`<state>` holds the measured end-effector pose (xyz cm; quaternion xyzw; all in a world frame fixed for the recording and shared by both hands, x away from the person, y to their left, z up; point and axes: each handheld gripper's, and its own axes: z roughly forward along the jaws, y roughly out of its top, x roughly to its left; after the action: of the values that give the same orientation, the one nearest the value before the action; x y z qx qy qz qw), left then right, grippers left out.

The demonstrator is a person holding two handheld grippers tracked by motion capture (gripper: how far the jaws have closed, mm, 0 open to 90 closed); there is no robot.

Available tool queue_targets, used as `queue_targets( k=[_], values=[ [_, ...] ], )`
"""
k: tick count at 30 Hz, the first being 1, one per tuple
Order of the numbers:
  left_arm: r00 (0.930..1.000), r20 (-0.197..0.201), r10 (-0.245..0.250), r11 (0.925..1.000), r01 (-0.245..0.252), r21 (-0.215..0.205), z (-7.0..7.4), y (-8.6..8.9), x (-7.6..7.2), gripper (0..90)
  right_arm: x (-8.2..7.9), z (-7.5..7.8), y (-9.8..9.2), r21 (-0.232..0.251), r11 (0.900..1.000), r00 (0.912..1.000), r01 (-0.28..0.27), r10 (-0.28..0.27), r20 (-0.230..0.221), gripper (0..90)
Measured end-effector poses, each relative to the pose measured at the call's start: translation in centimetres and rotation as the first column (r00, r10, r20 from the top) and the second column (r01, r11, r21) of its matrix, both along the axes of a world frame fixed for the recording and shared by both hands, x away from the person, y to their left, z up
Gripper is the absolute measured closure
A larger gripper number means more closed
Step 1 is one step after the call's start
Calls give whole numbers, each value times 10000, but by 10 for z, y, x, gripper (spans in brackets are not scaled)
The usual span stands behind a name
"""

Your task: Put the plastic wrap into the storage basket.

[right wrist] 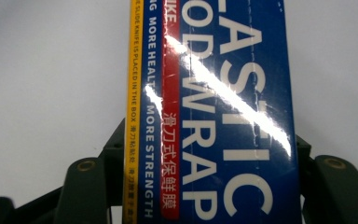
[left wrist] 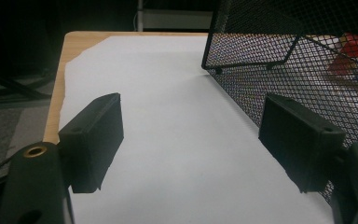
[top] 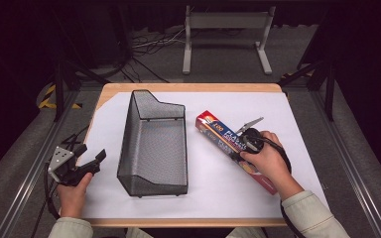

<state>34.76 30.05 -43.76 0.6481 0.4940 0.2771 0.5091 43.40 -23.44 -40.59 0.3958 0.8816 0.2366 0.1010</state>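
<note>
High view: a long plastic wrap box (top: 235, 148) lies flat on the white-papered tabletop (top: 278, 114), right of an empty black mesh basket (top: 154, 144), its long axis running diagonally from far-left to near-right. The right tool (top: 242, 148) sits directly over the box's middle, jaws straddling its width and pinching its long sides. The left tool (top: 99, 157) rests spread, left of the basket.

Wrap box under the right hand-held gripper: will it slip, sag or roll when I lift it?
The wrap box is long with flat faces, so it probably won't roll. Its glossy surface glints, so it may be slippery. The right hand-held gripper straddles it nearer one end than the middle, so the far end could dip; it looks stiff enough not to sag.
</note>
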Motion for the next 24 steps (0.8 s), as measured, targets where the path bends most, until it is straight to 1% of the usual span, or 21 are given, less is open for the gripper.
queue_targets(
  k=[2,4,5,6,9,12,14,16,19,24],
  values=[
    [10000,-9,-6,10000,6,5,0,0,0,226,-1,5,-1,302,9995,9999,40,-44,143,406],
    [10000,-14,-9,10000,9,16,0,0,0,226,-3,11,-2,366,9993,9993,-27,13,380,405],
    [10000,-4,-7,10000,7,24,0,-1,0,226,-3,11,-2,366,9993,9993,-27,13,380,405],
    [10000,1,1,10000,-1,24,0,-1,0,225,-4,15,-2,440,9990,9986,-85,61,533,405],
    [10000,27,25,10000,-25,-14,0,0,0,225,-8,25,-1,745,9972,9973,-42,-13,728,405],
    [10000,5,11,10000,-11,26,0,0,0,225,-11,33,-1,959,9952,9945,-171,70,1045,405],
    [9999,99,54,10000,-55,49,1,0,-1,226,-12,38,-1,1184,9927,9927,-248,105,1200,405],
    [9999,140,67,10000,-68,26,1,0,-2,227,-14,42,0,1359,9898,9890,-421,220,1461,405],
    [9999,135,92,10000,-92,25,1,0,-2,226,-16,48,2,1445,9882,9863,-510,272,1625,405],
    [9999,132,85,10000,-86,13,1,0,-2,226,-19,56,5,1551,9858,9845,-639,369,1713,405]
  ],
)
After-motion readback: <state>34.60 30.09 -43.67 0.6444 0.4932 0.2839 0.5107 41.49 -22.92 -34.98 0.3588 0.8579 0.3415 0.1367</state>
